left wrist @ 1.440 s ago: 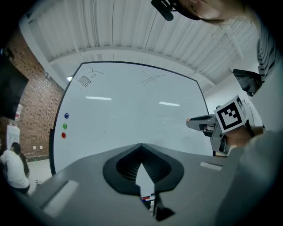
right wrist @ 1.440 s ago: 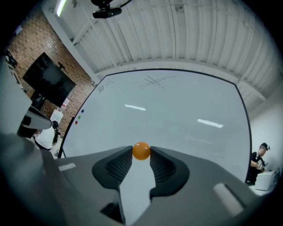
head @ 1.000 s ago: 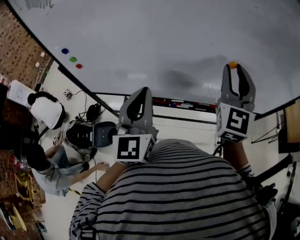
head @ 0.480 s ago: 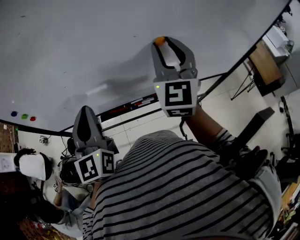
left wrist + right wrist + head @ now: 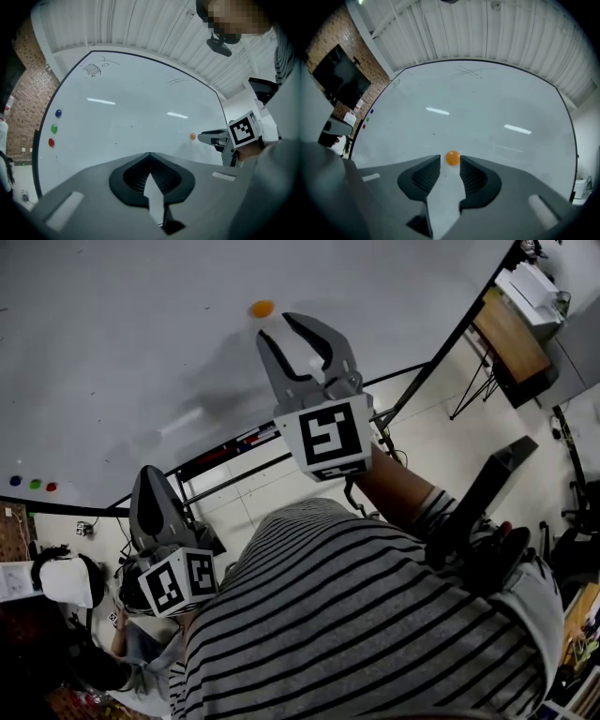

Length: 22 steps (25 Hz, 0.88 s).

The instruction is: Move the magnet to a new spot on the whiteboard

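Observation:
A small orange magnet sticks to the whiteboard. My right gripper is held just below and right of it, jaws open, tips a short way off the magnet. In the right gripper view the magnet shows just beyond the gap between the tips of my right gripper, with nothing pressing on it. From the left gripper view the magnet sits slightly clear of the right gripper's tip. My left gripper hangs low at the left, away from the board, shut and empty.
Blue, green and red magnets sit at the board's far left. A marker ledge runs under the board. A person in a white cap sits at lower left. A wooden desk stands at upper right.
Half a second ago the orange magnet was at the right gripper's tips; now it stays on the board and the gripper has drawn back from it. The head view has shifted.

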Each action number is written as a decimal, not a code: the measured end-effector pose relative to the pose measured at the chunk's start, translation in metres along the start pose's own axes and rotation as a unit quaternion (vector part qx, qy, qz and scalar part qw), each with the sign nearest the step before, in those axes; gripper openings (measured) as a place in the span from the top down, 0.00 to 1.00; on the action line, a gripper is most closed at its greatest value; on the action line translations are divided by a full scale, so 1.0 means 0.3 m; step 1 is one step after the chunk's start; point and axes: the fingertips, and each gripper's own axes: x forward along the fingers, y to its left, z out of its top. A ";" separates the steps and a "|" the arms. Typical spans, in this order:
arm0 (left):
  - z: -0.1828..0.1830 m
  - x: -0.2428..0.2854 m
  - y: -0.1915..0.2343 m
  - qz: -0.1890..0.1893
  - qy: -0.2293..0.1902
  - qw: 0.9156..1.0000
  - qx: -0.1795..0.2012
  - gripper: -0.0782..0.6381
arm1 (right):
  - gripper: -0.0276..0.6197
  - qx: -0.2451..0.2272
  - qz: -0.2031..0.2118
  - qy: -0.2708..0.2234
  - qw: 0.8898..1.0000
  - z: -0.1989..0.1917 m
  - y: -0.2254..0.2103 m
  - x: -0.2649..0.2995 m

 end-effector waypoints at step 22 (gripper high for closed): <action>-0.085 -0.514 -0.479 -0.012 0.039 0.999 -0.003 0.87 | 0.96 0.120 0.097 0.053 0.987 -0.134 0.042 -0.742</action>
